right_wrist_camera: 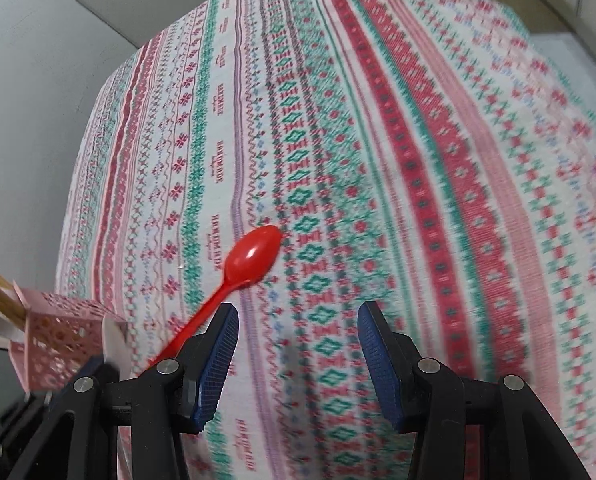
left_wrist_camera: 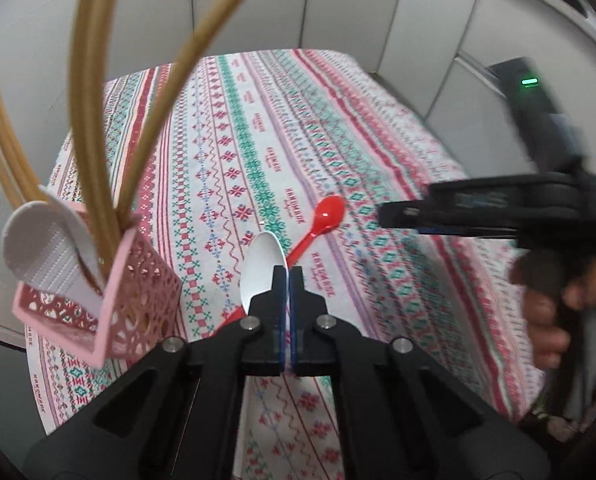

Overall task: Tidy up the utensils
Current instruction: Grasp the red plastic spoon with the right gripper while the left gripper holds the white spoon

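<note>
Above the patterned cloth (left_wrist_camera: 234,128) on the desk, gripping a white spoon (left_wrist_camera: 261,268) in the left tool (left_wrist_camera: 288,276), jaws pinched shut on the handle end, bowl pointing up and forward. Hanging open nearby, the right tool (right_wrist_camera: 298,334), fingers spread wide and holding nothing, just beside the handle of a red spoon (right_wrist_camera: 250,258) lying flat on the cloth. Standing to the left, a pink holder (left_wrist_camera: 138,280) with tan sticks (left_wrist_camera: 94,120) and a white scoop (left_wrist_camera: 38,240) already inside. Probably carrying the white spoon over to that holder; worth steering clear of the leaning sticks, aiming for a free gap at the rim, tipping handle-down, and opening only once well inside. Likely next, straddling the red spoon's handle squarely before closing.
</note>
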The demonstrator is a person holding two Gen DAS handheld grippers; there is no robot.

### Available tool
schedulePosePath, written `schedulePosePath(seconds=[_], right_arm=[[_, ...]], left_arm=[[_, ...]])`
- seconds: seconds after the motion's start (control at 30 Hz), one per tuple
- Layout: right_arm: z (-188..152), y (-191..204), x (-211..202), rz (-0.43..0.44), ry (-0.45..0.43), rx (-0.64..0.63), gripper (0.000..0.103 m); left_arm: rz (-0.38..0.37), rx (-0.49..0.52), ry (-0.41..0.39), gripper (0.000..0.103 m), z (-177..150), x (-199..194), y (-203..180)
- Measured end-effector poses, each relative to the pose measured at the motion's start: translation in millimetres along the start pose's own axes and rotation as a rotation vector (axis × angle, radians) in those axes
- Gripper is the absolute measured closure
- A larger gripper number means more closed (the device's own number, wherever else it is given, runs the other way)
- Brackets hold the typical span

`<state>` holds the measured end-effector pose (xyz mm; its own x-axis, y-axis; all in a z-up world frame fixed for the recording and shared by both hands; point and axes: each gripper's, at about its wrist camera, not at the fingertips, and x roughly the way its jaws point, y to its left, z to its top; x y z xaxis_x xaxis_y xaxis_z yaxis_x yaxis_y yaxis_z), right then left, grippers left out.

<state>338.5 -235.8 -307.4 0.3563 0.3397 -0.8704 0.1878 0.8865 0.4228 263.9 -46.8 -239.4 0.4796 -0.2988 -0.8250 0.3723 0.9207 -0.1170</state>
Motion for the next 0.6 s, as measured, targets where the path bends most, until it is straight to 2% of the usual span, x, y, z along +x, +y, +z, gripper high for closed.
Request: schedulePosePath(seconds=[0.17,0.3,0.6], right_arm=[[10,8,19,-0.002,0.012,0.057,0.049],[17,16,35,-0.016,0.017,0.086,0.054],[26,38,53,-0.146,-0.058,0.086,0.059]], left_arm=[[-0.048,0.0,-0.022,0.102,-6,-23,5],[-0.077,0.0,-0.035,0.102,-9,-38,8],[-0.125,-0.029,-0.067,0.102,-12,-64,24]])
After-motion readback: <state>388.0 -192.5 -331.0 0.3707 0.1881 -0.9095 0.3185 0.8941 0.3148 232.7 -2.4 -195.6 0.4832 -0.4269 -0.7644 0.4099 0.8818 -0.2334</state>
